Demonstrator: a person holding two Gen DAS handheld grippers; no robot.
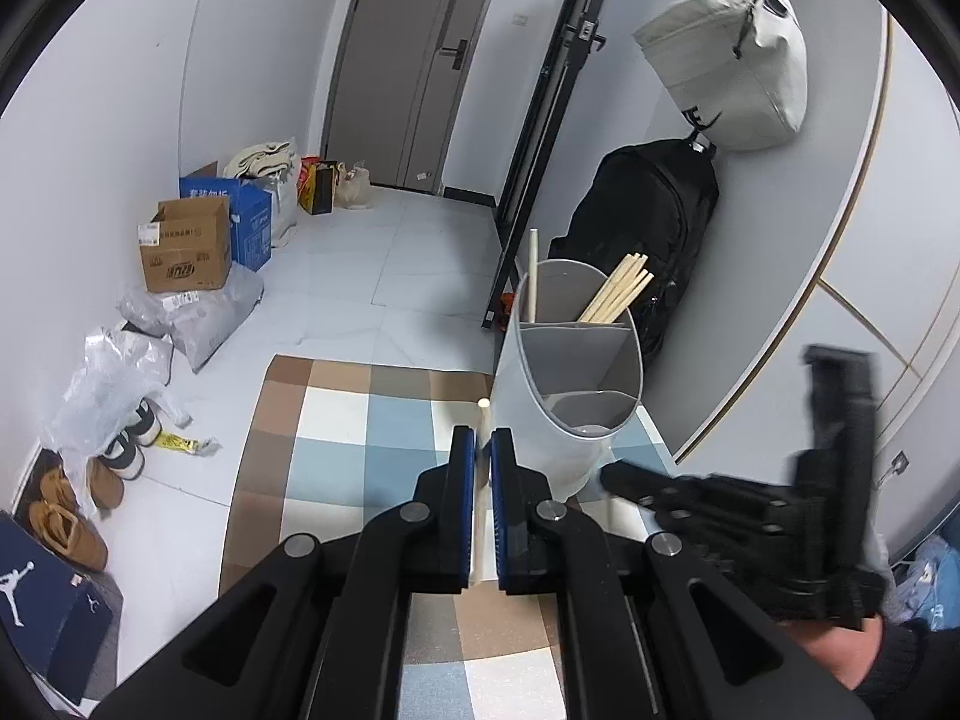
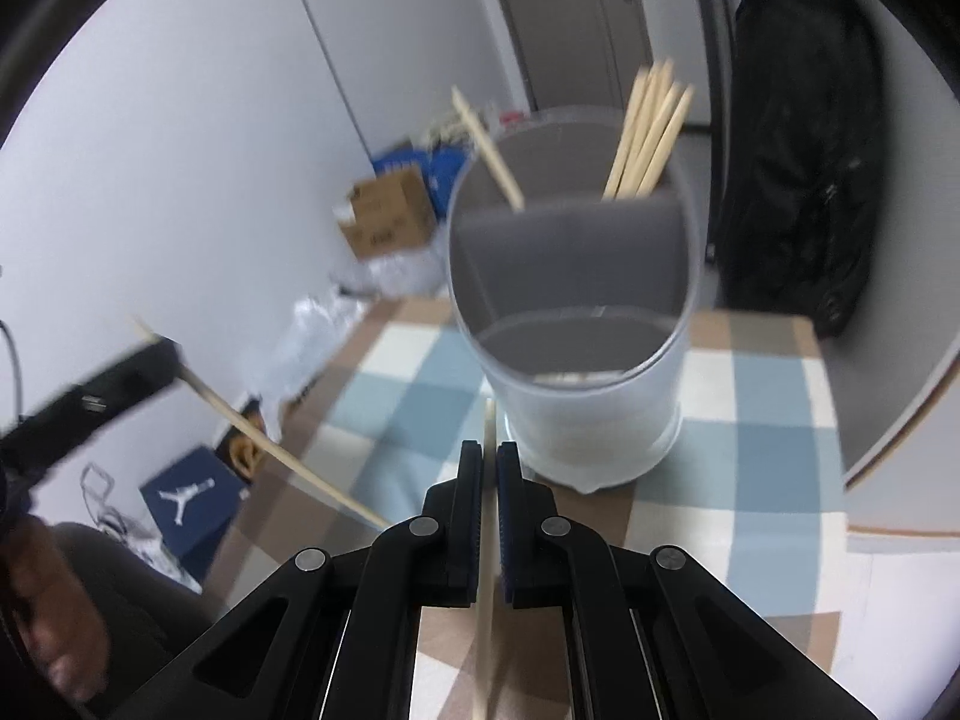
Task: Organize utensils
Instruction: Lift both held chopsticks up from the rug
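A grey utensil holder (image 1: pixel 564 396) with divided compartments stands on a checked mat (image 1: pixel 372 438). Its far compartment holds several wooden chopsticks (image 1: pixel 618 291) and a single pale stick (image 1: pixel 533 276). My left gripper (image 1: pixel 483 450) is shut on a pale chopstick (image 1: pixel 482 420), just left of the holder. My right gripper (image 2: pixel 490 462) is shut on a wooden chopstick (image 2: pixel 487 510), in front of the holder (image 2: pixel 576 360), and shows blurred in the left wrist view (image 1: pixel 612 471). In the right wrist view the left gripper (image 2: pixel 162 354) holds its chopstick (image 2: pixel 282 456) at far left.
A black backpack (image 1: pixel 648 240) and a grey bag (image 1: pixel 732 60) hang by the curved white wall to the right. Cardboard boxes (image 1: pixel 186 249), plastic bags (image 1: pixel 120 384), shoes (image 1: pixel 72 510) and a blue shoebox (image 1: pixel 42 606) line the left wall. A door (image 1: pixel 408 60) is beyond.
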